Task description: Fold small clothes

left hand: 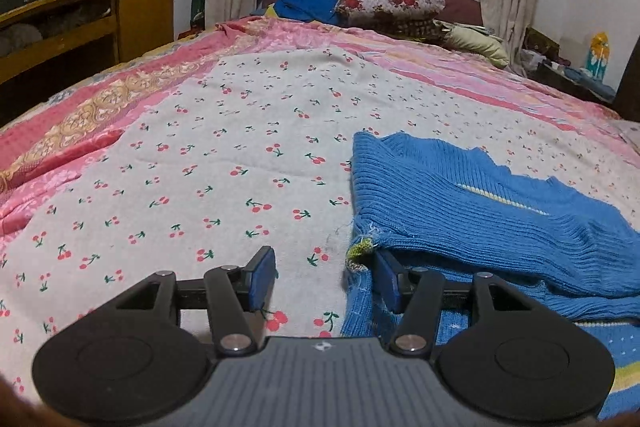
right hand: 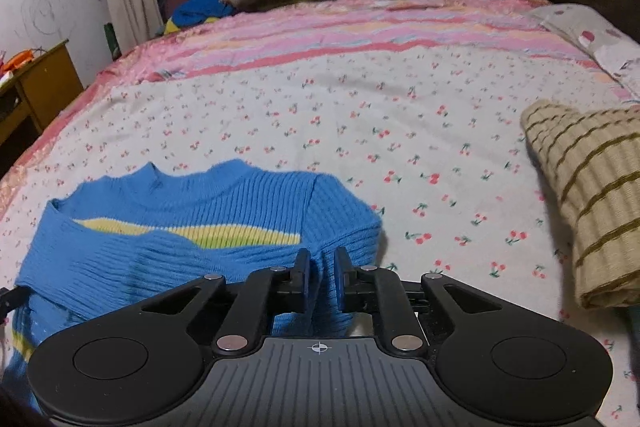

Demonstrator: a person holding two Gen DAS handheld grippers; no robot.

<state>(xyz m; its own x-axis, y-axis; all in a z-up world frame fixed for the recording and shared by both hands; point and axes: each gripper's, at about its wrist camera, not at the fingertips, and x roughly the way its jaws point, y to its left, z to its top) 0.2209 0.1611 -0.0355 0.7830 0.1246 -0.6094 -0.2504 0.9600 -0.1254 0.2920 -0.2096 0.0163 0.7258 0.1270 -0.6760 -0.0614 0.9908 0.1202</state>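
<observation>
Lying on the bed, blue sweater passes between right gripper jaws

No text or label can be read anywhere.

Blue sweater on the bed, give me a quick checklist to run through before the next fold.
1. Blue sweater lying on the cherry-print sheet, sleeves already folded in: ok.
2. Left tool open at the sweater's edge, gripping nothing: ok.
3. Right tool narrowly apart over the folded sleeve; whether it pinches the knit: cannot tell.
4. Sheet beyond the sweater free for folding: ok.
5. Striped beige garment apart from the sweater: ok.
</observation>
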